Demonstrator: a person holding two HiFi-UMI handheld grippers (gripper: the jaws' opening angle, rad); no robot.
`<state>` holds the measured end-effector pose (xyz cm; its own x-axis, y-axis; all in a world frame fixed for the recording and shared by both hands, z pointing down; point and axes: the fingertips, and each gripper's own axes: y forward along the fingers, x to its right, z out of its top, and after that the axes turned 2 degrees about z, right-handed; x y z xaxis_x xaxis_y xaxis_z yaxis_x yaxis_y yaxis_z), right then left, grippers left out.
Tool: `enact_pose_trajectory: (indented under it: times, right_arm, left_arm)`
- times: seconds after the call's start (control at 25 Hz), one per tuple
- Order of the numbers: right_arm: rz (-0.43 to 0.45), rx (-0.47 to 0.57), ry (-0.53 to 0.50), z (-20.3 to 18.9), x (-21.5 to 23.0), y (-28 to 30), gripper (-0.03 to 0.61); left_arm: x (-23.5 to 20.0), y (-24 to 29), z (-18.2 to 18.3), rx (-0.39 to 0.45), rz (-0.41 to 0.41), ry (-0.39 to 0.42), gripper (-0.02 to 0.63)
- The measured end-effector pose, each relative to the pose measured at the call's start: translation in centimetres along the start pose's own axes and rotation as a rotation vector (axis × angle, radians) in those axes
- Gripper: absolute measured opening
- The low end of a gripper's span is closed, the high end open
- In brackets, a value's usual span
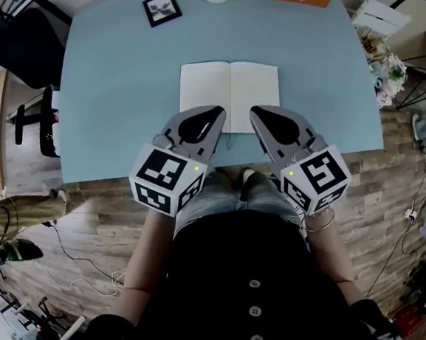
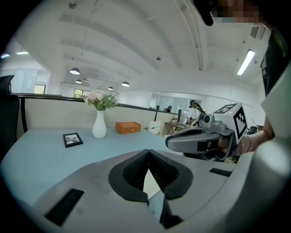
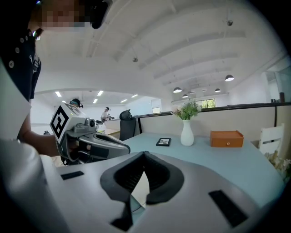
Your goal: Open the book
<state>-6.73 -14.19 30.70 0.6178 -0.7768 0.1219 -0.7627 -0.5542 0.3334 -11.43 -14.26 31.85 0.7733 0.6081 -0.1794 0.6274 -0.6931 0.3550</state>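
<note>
Both pairs of jaws are pressed together, with nothing between them. The left gripper (image 1: 215, 114) and right gripper (image 1: 256, 113) hover side by side above the near edge of the book (image 1: 229, 91). It lies open and flat on the blue counter (image 1: 117, 83).

Bright ceiling lights, fisheye-bent edges
</note>
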Motion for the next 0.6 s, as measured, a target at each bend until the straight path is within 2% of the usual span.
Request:
enact_pose_trajectory:
  times: [0.2,0.6]
  right_arm:
    - [0.016,0.007,-0.008,0.1,-0.3,-0.2,0.002]
    - [0.052,0.014,-0.005,-0.1,-1.3,-0.4,0.002]
  left_arm:
    - [1.1,-0.1,-0.3,-0.013,-0.015,0.061,0.011]
    - [2.1,0.1,-1.5,-0.052,-0.014,0.062,0.009]
